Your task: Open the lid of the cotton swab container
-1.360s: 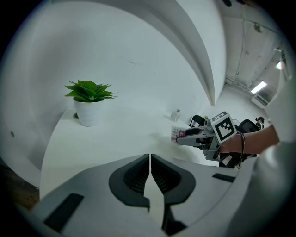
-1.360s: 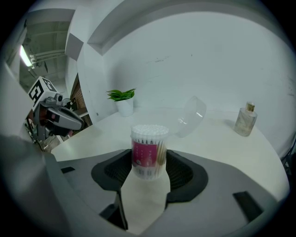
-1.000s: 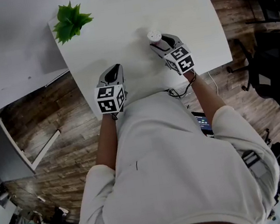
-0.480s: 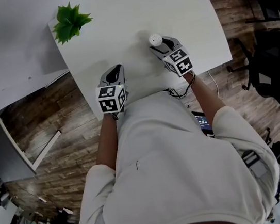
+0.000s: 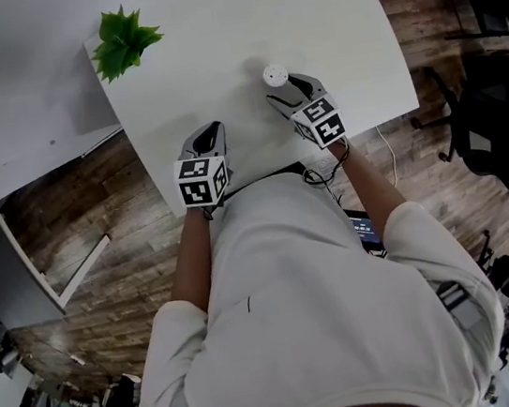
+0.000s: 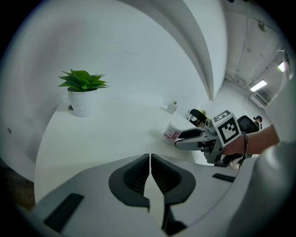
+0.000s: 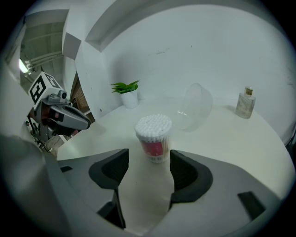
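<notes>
right gripper jaws just opening, now wide, nothing clamped; uncapped swab container stands free just beyond tips. left gripper closed, empty. risk: a nudge toward the far side tips it, spilling swabs.

The table is smooth, matt white; the floor is grainy brown wood planking. The cotton swab container is clear plastic packed with fluffy white cotton tips, and the lid is clear, glossy plastic. The right gripper has matt black ribbed pads.
</notes>
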`<state>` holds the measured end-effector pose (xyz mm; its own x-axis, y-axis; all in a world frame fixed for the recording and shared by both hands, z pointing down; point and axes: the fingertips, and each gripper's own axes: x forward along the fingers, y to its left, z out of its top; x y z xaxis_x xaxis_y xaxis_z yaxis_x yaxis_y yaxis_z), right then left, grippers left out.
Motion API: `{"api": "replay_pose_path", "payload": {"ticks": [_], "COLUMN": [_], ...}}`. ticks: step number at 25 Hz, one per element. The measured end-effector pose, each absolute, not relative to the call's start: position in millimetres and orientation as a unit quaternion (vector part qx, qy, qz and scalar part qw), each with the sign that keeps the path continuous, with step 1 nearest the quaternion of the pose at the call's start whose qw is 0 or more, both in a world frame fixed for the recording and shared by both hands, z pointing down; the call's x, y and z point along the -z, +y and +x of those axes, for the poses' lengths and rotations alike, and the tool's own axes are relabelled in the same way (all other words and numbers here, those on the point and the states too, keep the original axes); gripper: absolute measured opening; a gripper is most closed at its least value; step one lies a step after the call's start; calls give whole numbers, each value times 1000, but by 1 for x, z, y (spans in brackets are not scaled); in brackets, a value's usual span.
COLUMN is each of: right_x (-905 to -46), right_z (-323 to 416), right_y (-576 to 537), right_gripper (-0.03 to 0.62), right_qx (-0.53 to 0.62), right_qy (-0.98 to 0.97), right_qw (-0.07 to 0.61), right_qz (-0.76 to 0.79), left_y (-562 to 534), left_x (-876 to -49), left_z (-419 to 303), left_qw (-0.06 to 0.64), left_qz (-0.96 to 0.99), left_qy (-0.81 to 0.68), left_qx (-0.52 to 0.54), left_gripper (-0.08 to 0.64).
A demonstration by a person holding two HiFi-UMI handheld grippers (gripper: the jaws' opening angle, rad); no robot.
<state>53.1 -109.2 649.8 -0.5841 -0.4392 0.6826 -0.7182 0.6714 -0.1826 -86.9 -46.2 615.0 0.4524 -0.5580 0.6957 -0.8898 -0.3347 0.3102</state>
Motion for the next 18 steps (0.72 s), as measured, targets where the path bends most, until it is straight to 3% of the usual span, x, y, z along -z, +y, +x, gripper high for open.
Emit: {"api": "replay_pose_path", "payload": {"ticks": [6, 11, 18], "right_x": [-655, -651, -641], "right_z": [74, 90, 82], "right_y": [-85, -68, -55], "right_gripper": [211, 8, -2], "right_qx": [-245, -240, -237], "right_qy": [-851, -838, -823], "right_qw": [306, 301, 286], "right_qz": [351, 386, 431], "left_y": [-35, -26, -21], "left_x": [-618, -623, -626], "left_z": [-74, -67, -62], "left_qw": [349, 353, 343], "left_qz": [779, 780, 799], "left_qy": [-451, -442, -409], "left_qx": [-261, -269, -276], "left_gripper": [28, 28, 28]}}
